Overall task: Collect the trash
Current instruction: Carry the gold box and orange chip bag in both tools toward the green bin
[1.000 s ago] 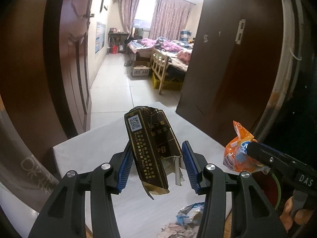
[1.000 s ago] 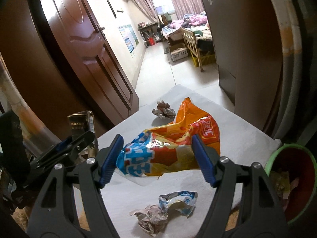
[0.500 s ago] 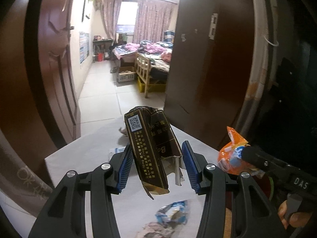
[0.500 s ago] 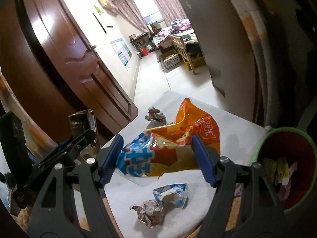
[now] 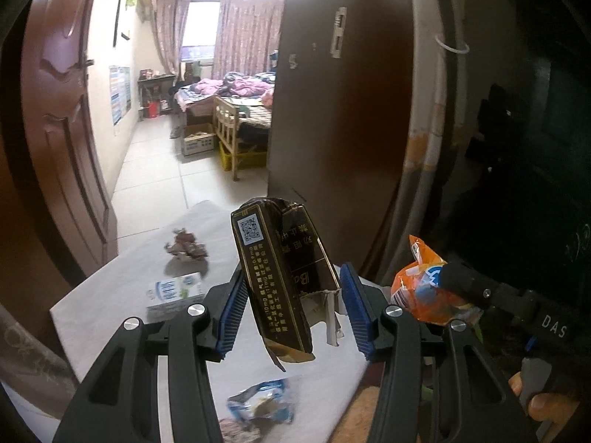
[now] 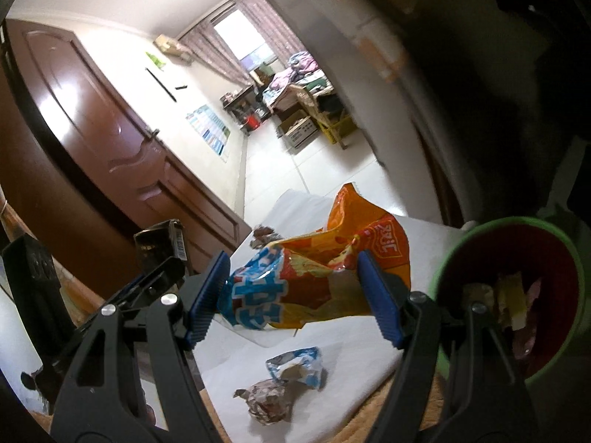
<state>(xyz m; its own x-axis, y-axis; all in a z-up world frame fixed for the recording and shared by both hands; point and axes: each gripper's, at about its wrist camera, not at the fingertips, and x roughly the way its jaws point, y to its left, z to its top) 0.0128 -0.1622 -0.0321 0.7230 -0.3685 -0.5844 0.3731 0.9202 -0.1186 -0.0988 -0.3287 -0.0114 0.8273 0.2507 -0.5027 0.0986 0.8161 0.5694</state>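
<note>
My left gripper (image 5: 291, 312) is shut on a dark brown cigarette carton (image 5: 275, 277), held tilted above the white table (image 5: 122, 288); the carton also shows in the right wrist view (image 6: 162, 243). My right gripper (image 6: 295, 297) is shut on an orange and blue snack bag (image 6: 317, 280), held above the table left of the green-rimmed red bin (image 6: 513, 291). The bag also shows in the left wrist view (image 5: 421, 288). On the table lie a blue and white wrapper (image 6: 297, 367), a crumpled brown wad (image 6: 267, 400), a far wad (image 5: 184, 247) and a small white and blue box (image 5: 175, 293).
The bin holds several scraps. A brown door (image 5: 59, 129) stands at the left and a dark door (image 5: 340, 118) at the right, with a tiled floor and a bedroom beyond. The table's front edge is near both grippers.
Both grippers have swung to the right with their loads. The bin has come further into the right wrist view. The small box and far wad have come into the left wrist view.
</note>
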